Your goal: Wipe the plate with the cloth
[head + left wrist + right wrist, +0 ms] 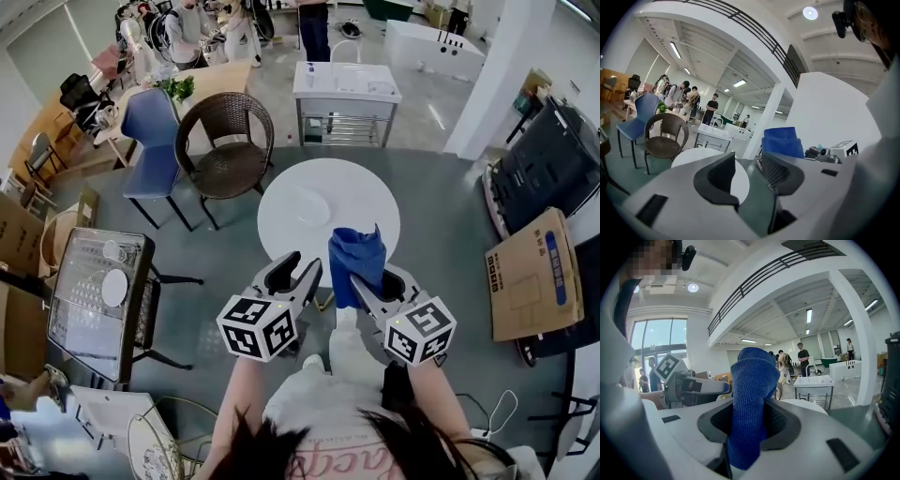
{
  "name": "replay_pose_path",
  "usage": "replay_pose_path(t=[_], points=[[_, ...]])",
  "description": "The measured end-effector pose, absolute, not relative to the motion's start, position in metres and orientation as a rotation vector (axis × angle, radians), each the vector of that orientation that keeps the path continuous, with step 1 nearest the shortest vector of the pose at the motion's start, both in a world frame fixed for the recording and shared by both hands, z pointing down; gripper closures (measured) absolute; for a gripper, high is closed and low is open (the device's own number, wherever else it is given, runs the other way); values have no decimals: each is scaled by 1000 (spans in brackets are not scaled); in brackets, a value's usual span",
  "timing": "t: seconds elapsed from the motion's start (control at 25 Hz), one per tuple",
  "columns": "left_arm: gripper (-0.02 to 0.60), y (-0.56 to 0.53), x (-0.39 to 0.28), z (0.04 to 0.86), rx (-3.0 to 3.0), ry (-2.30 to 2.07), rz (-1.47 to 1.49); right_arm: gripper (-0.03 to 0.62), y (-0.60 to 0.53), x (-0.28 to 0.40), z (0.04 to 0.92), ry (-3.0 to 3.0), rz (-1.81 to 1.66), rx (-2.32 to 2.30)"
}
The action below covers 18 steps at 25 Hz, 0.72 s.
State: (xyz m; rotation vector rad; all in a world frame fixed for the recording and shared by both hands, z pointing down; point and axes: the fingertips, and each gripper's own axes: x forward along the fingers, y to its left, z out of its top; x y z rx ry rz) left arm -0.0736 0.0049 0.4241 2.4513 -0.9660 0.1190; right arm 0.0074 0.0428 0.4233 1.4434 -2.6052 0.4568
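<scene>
Blue cloth (356,253) ready, white plate (314,205) not yet reached
The right claw (375,279) grips the cloth; the left claw (298,268) is wide and empty. Next, the cloth must come down onto the plate.

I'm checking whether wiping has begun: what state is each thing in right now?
Cloth: bunched up, sticking out of the right claw.
Right claw: shut on the cloth.
Left claw: open, nothing between its jaws.
Plate: lying flat on the table, not touched by the cloth or either claw.
Table: upright, holding only the plate.
</scene>
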Motion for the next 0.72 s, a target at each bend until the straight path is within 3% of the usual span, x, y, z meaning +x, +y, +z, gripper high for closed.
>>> replay_pose_path(t=[0.72], points=[[413,-147,-35,471,2229,-1170,111,462,-128,69,443,-2668,507,1197]])
